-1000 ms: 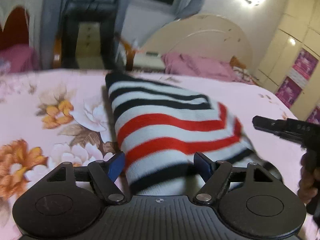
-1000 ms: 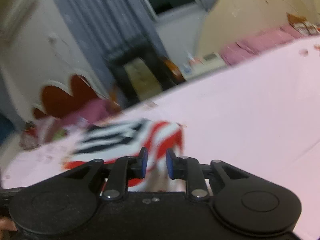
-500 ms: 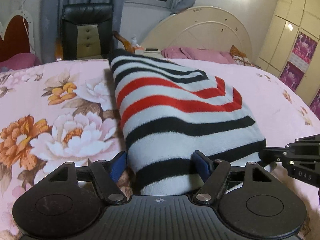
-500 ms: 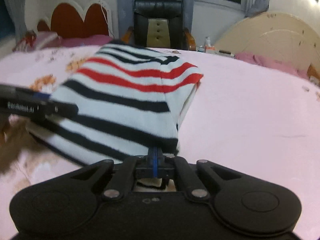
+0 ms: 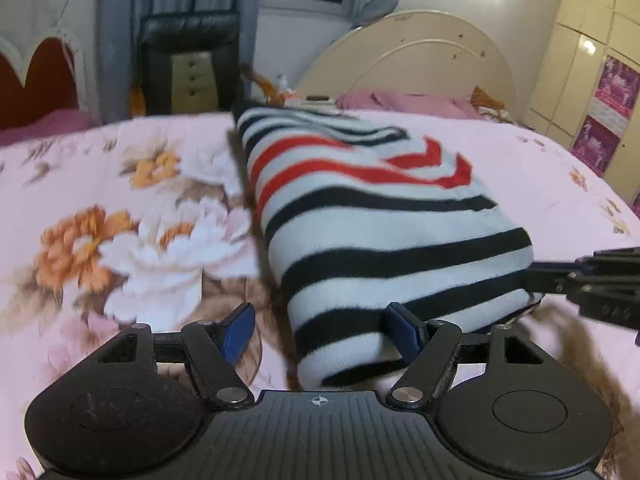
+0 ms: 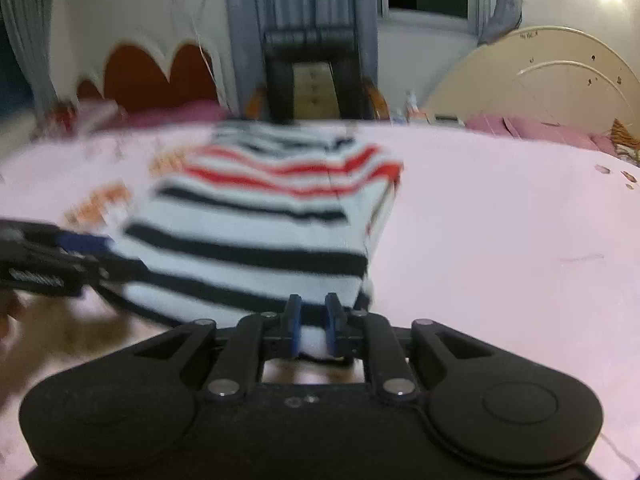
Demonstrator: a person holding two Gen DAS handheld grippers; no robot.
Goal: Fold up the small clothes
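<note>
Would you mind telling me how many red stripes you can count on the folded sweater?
2. Both cross the far half of the striped sweater on the floral bedspread, one behind the other, beyond the black stripes. Folded layers may hide more.

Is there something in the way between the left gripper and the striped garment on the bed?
Nothing visible. The left gripper has open jaws, and the near end of the striped garment already lies between them on the floral bedsheet.
</note>
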